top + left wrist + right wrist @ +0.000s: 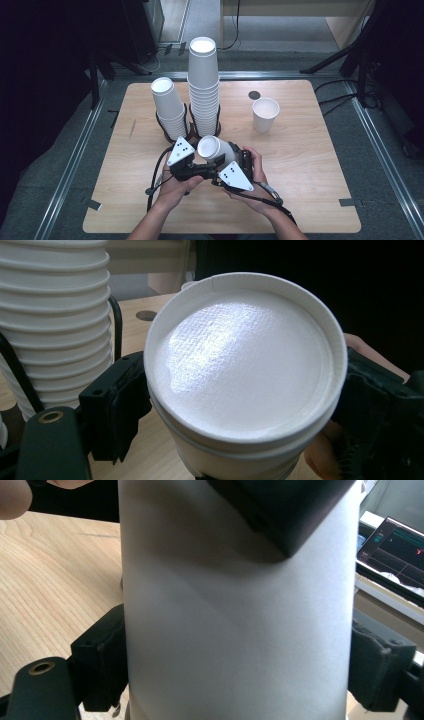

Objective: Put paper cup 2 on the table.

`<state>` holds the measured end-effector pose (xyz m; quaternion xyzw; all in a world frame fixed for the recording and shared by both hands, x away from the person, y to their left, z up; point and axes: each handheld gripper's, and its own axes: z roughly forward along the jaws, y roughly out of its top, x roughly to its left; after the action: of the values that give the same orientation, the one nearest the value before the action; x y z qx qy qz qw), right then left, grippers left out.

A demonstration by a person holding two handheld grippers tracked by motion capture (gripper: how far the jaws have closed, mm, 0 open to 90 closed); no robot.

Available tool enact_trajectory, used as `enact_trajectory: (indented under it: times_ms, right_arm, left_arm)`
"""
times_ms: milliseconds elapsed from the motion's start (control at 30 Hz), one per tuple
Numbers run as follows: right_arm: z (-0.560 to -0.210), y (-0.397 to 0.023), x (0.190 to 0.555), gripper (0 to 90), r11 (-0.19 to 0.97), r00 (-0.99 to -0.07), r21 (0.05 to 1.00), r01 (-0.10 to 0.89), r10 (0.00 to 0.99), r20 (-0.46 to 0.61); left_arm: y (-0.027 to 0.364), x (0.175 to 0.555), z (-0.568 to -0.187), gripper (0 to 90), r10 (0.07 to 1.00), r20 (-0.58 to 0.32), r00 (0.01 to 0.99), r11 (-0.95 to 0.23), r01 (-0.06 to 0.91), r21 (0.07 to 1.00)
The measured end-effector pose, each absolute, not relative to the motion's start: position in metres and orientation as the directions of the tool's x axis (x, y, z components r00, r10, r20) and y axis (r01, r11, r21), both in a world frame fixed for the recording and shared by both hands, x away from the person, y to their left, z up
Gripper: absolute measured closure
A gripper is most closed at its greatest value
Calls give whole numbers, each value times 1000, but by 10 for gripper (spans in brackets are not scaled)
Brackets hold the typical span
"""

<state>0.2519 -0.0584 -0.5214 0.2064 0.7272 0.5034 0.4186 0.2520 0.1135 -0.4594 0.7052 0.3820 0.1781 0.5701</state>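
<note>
The paper cup point(216, 148) hangs bottom-up over the table's point(310, 165) near edge, both the left gripper point(196, 167) and right gripper point(226, 162) clamping it, seemingly mid-separation of nested cups, so next a steady opposing pull.

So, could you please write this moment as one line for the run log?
held: paper cup | right gripper: shut on cup wall | left gripper: jaws at cup's bottom end | table: two inverted cup stacks, one upright cup
</note>
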Motion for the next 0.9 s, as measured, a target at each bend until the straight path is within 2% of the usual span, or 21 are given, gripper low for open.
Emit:
enact_trajectory:
  times_ms: [367, 900]
  right_arm:
    - [-523, -57, 251, 142, 450, -544, 878, -165, 701, -461]
    - [-523, -57, 253, 107, 459, -540, 874, -160, 700, -467]
  left_arm:
    - [113, 252, -459, 179, 734, -180, 655, -72, 338, 938]
    - [118, 257, -460, 226, 703, -218, 677, -57, 359, 931]
